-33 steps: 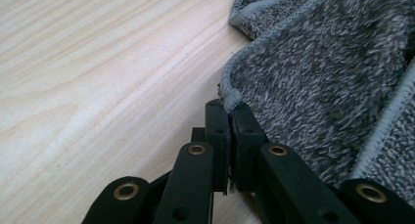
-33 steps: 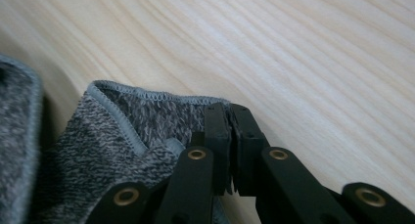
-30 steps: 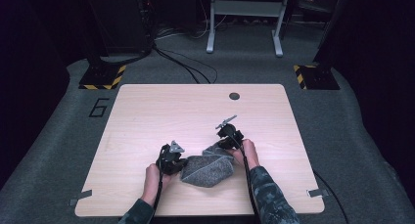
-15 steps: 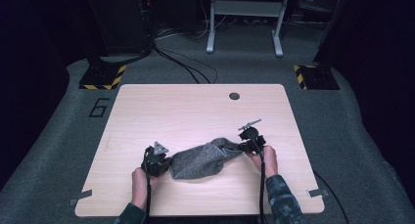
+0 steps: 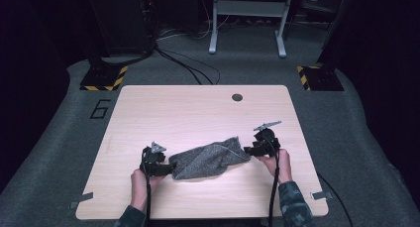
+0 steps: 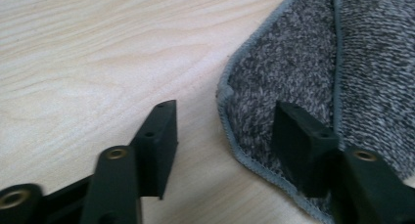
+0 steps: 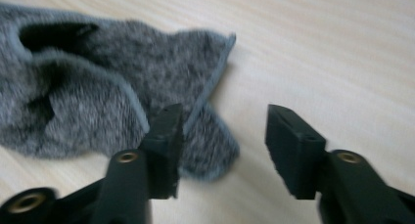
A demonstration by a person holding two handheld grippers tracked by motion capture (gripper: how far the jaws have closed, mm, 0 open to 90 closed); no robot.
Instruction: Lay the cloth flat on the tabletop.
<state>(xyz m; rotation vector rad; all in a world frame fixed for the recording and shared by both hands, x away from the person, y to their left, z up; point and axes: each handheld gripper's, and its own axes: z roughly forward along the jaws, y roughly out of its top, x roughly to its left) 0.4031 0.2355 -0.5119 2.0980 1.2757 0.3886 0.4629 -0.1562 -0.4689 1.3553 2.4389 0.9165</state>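
Near the table's [image 5: 148, 103] front edge, the grey cloth [image 5: 205, 159] is lying stretched wider than a second ago; you are releasing it, left gripper [image 6: 222, 136] and right gripper [image 7: 222, 136] both gaping, holding nothing.

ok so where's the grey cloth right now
In the high view the grey cloth lies on the near half of the wooden table, stretched between the left gripper and the right gripper.

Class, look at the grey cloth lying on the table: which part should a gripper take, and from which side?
Grip the grey cloth at an end corner, coming in low from outside. It lies stretched left to right, and its hemmed corners lie flat beside each open gripper.
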